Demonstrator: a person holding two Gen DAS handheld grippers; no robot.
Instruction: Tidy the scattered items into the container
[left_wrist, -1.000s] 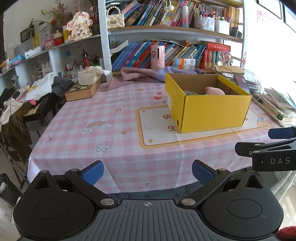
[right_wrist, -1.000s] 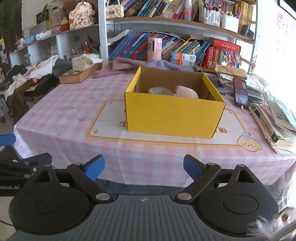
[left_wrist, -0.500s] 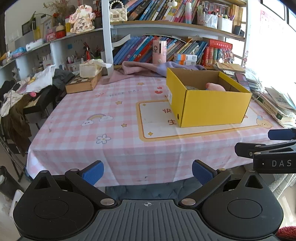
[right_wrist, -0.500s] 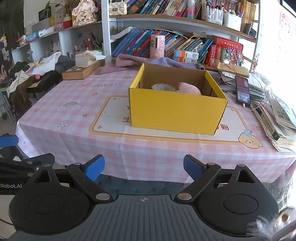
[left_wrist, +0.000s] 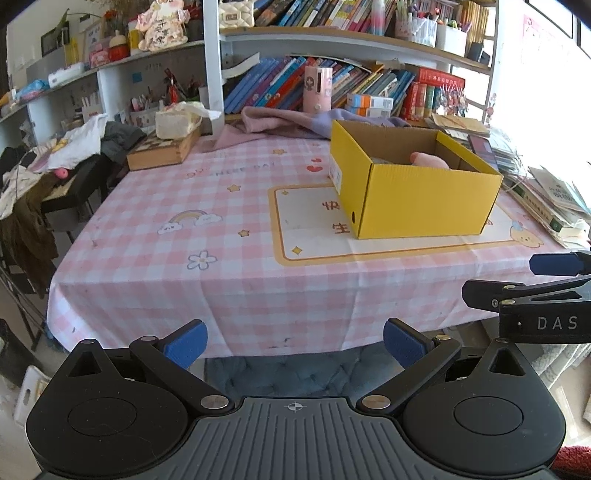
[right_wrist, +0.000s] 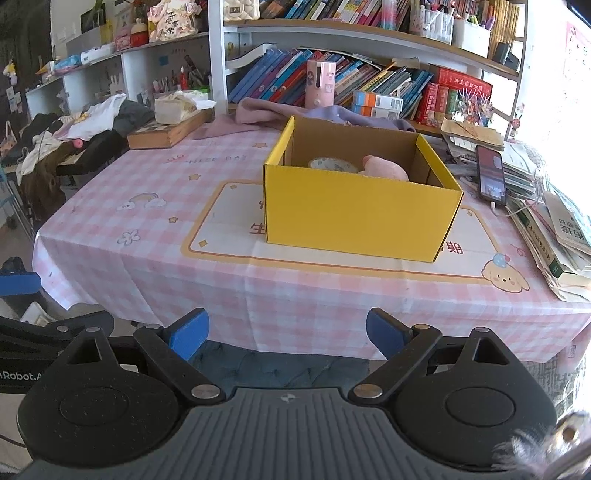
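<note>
A yellow cardboard box (left_wrist: 424, 201) (right_wrist: 360, 212) stands on the pink checked tablecloth (left_wrist: 221, 229) (right_wrist: 155, 206). Inside it lie a pink soft item (left_wrist: 430, 160) (right_wrist: 386, 170) and a round patterned item (right_wrist: 332, 164). My left gripper (left_wrist: 293, 345) is open and empty, held off the table's near edge. My right gripper (right_wrist: 286, 334) is open and empty too, back from the near edge and facing the box. In the left wrist view the right gripper's side (left_wrist: 532, 295) shows at the right border.
A stack of books and papers (right_wrist: 554, 236) with a phone (right_wrist: 489, 173) fills the table's right end. A wooden box with a tissue pack (left_wrist: 166, 147) and a purple cloth (left_wrist: 280, 120) lie at the back. Shelves of books stand behind. Clothes hang over a chair (left_wrist: 44, 166) at the left.
Both grippers have drawn back from the table and risen a little; the box looks farther away. Both stay open and empty.
</note>
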